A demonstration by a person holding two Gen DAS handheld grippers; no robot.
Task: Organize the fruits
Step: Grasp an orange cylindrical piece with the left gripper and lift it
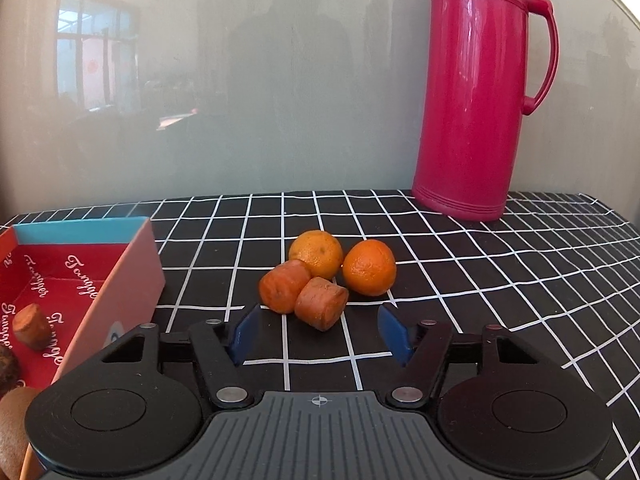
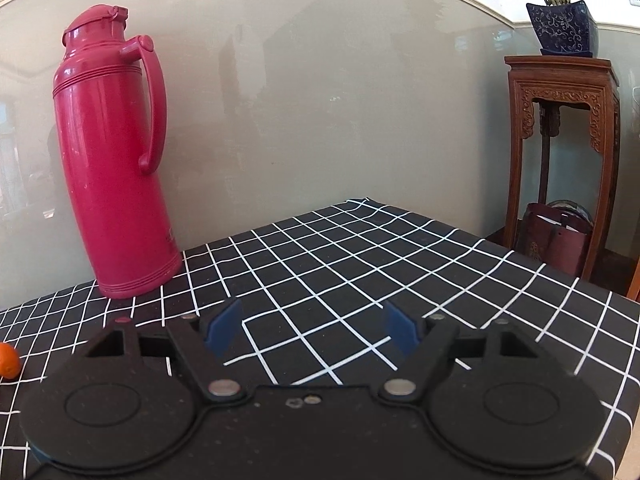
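Two tangerines, one paler [image 1: 316,253] and one deeper orange [image 1: 369,267], lie on the black checked cloth [image 1: 500,280]. In front of them rest two orange carrot-like chunks, a left one [image 1: 283,286] and a nearer one [image 1: 322,303]. My left gripper [image 1: 319,311] is open. Its blue fingertips [image 1: 245,332] flank the nearer chunk's front end without touching it. A red-lined box [image 1: 132,276] at the left holds another chunk [image 1: 32,326]. My right gripper [image 2: 312,307] is open over bare cloth with nothing between its fingers. One tangerine [image 2: 8,360] shows at that view's left edge.
A tall pink thermos [image 1: 476,92] stands at the back by the glossy wall, to the right of the fruit. A brown fuzzy fruit [image 1: 12,428] sits at the lower left. Beyond the table's right edge stands a carved wooden stand [image 2: 560,152] with a potted plant [image 2: 560,24].
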